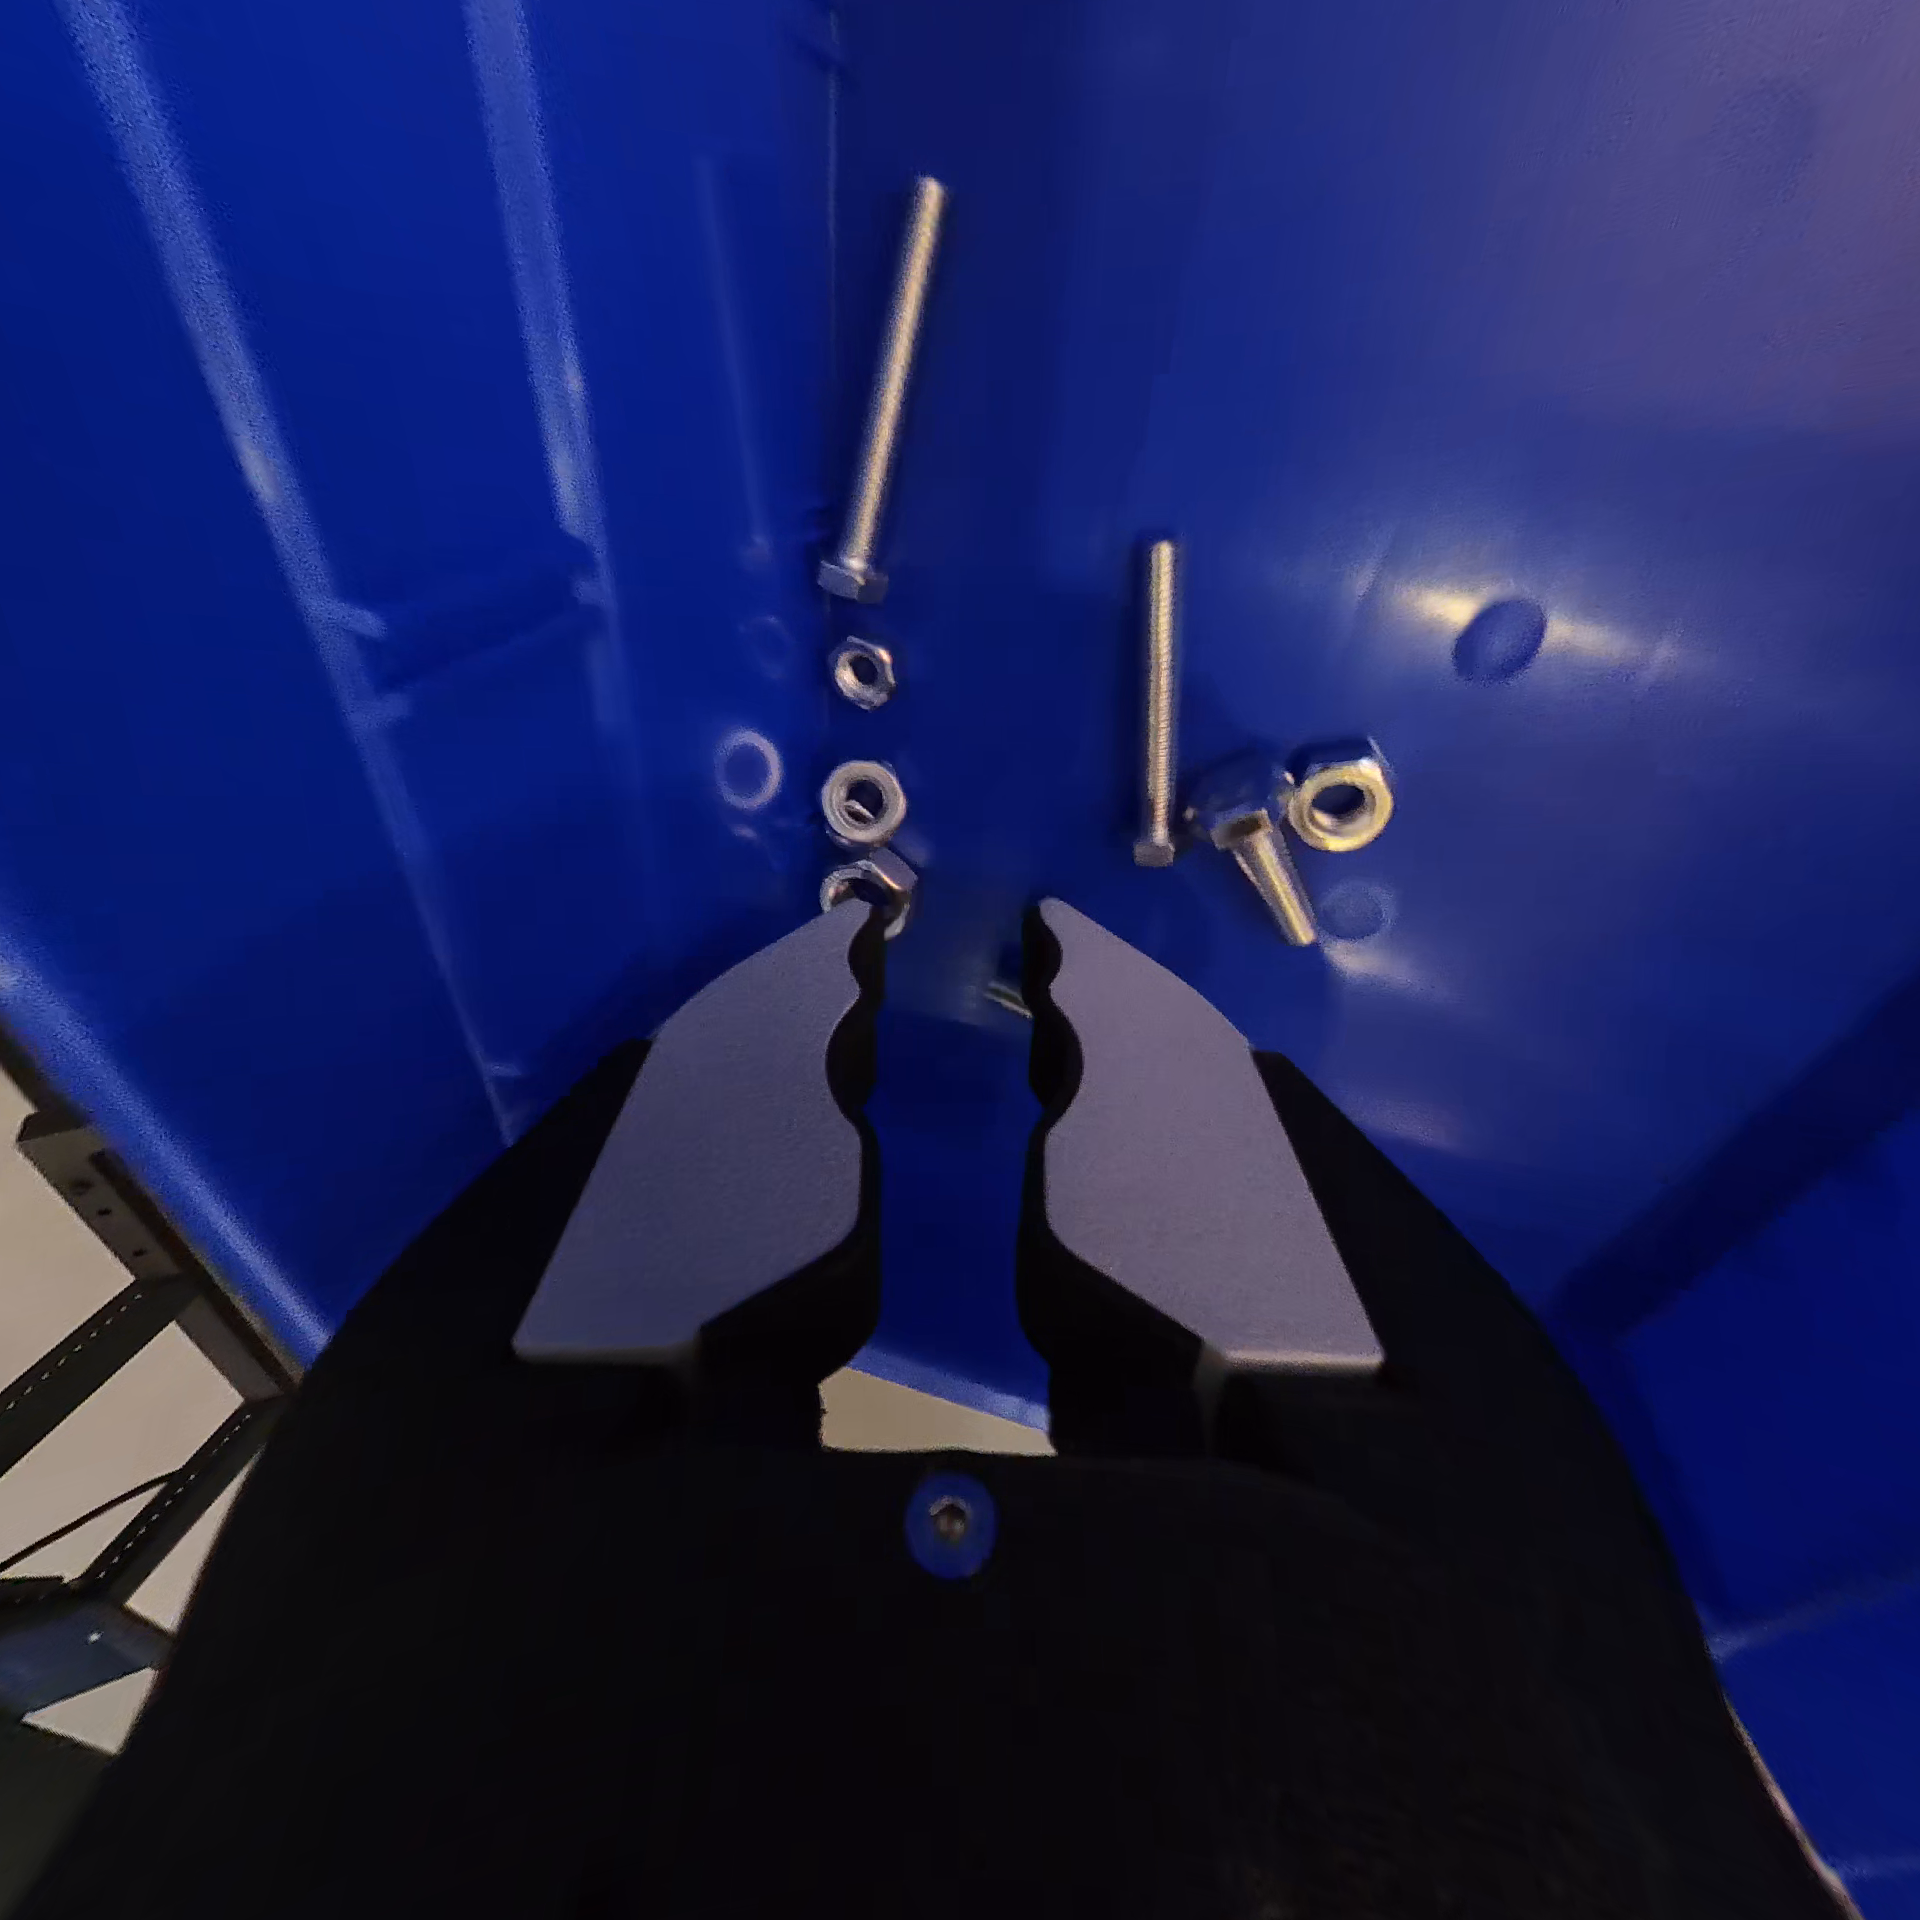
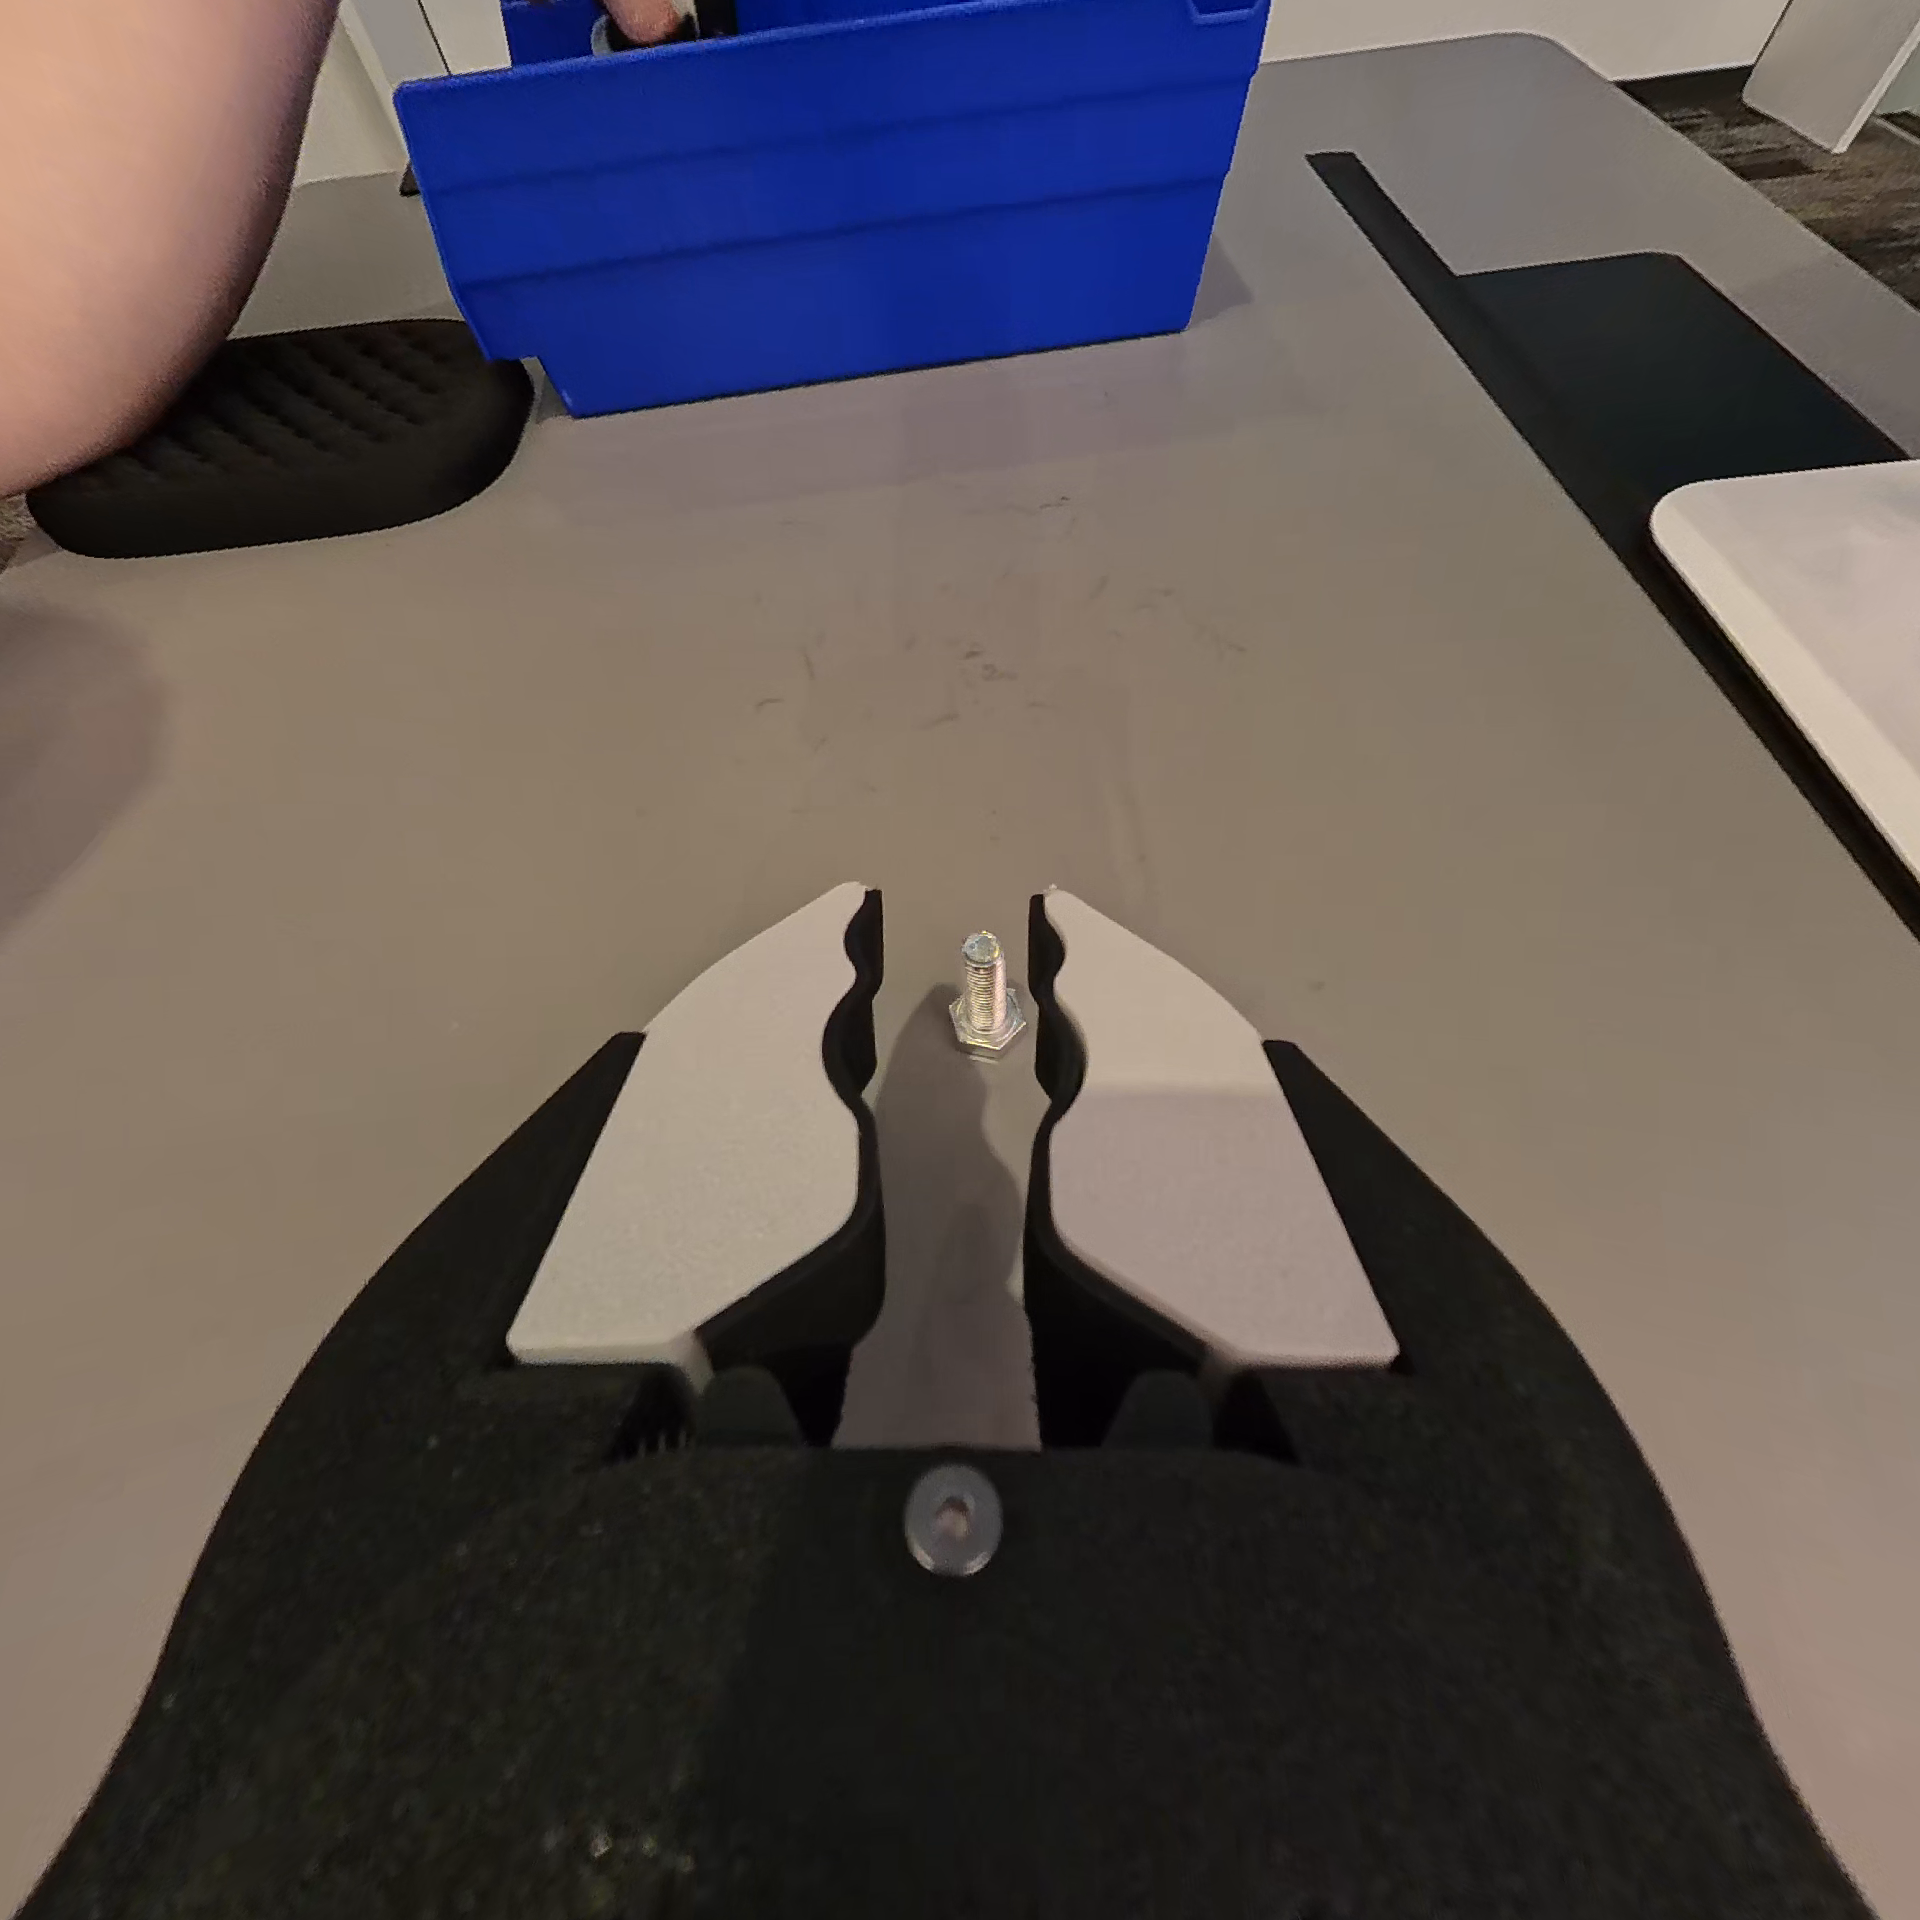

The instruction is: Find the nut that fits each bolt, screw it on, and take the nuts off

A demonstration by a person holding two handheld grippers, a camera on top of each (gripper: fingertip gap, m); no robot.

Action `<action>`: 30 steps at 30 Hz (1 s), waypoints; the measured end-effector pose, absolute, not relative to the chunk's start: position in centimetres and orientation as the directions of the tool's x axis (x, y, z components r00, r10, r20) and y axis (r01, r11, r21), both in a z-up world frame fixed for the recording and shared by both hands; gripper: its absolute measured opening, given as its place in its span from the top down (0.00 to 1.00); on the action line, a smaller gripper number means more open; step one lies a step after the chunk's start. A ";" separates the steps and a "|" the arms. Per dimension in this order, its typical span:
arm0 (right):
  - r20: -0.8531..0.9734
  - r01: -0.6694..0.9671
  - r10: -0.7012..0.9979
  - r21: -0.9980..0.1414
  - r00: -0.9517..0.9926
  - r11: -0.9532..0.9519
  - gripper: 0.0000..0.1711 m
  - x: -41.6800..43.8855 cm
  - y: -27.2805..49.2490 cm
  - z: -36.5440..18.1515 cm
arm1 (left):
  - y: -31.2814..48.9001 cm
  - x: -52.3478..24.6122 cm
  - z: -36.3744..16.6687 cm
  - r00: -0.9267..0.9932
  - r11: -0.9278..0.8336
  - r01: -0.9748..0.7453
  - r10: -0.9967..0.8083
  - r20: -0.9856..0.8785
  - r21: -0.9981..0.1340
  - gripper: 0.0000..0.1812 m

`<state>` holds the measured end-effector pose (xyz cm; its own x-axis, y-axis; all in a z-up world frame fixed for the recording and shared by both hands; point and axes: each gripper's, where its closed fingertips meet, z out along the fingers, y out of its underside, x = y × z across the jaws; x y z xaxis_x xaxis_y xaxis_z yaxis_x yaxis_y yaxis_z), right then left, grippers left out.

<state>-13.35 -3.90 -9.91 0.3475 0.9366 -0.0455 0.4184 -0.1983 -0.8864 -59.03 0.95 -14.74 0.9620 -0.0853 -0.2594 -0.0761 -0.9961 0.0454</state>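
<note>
Left wrist view: left hand-held gripper (image 1: 954,914) is inside the blue bin (image 1: 1455,364), jaws apart, nothing held. Its left fingertip (image 1: 831,920) touches or overlaps the nearest nut (image 1: 868,885); cannot tell if there is real contact. Three nuts sit in a row along the bin's floor seam: that near nut, a middle nut (image 1: 863,801), a far nut (image 1: 865,670). Past the far nut lies a long bolt (image 1: 888,390), head toward the camera, just beside the nut. To the right lies a medium bolt (image 1: 1158,701), head also toward the camera. Right of it a short bolt (image 1: 1252,847) lies tilted, with a large nut (image 1: 1340,800) touching or just beside its head. A small silver piece shows by the right fingertip, too hidden to identify. Outside the bin, lower left, a dark metal frame (image 1: 94,1340).

Right wrist view: right hand-held gripper (image 2: 956,899) is low over the grey counter (image 2: 623,779), jaws apart, empty. A stubby bolt (image 2: 985,997) stands upright on its head between the fingers, closer to the right one, not touching either. Bin (image 2: 831,229) is at the far end of the counter. A person's arm (image 2: 135,208) at upper left, over a black padded rest (image 2: 281,436). White board (image 2: 1808,613) at right edge.
</note>
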 end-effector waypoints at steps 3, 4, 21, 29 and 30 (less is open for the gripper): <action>-0.044 0.422 0.939 -0.886 0.341 -0.195 0.85 -13.5 -4.1 -9.9 | 1.3 -59.0 -14.7 0.963 -0.996 -0.080 -0.084 -0.257 0.026 0.87; -0.044 0.424 0.940 -0.885 0.337 -0.193 0.85 -13.5 -4.1 -9.9 | 1.3 -59.1 -14.7 0.962 -0.996 -0.084 -0.088 -0.259 0.029 0.87; -0.042 0.436 0.950 -0.882 0.311 -0.181 0.85 -14.0 -4.7 -9.8 | 0.5 -59.0 -14.7 0.969 -0.996 -0.074 -0.084 -0.230 0.053 0.91; -0.036 0.446 0.951 -0.878 0.306 -0.177 0.85 -14.1 -4.8 -9.9 | 1.4 -55.6 -14.7 0.979 -0.983 -0.184 -0.184 -0.087 0.009 0.96; -0.037 0.447 0.951 -0.877 0.306 -0.177 0.85 -14.1 -4.8 -9.9 | 1.6 -55.7 -14.3 0.976 -0.982 -0.189 -0.188 -0.106 -0.007 0.96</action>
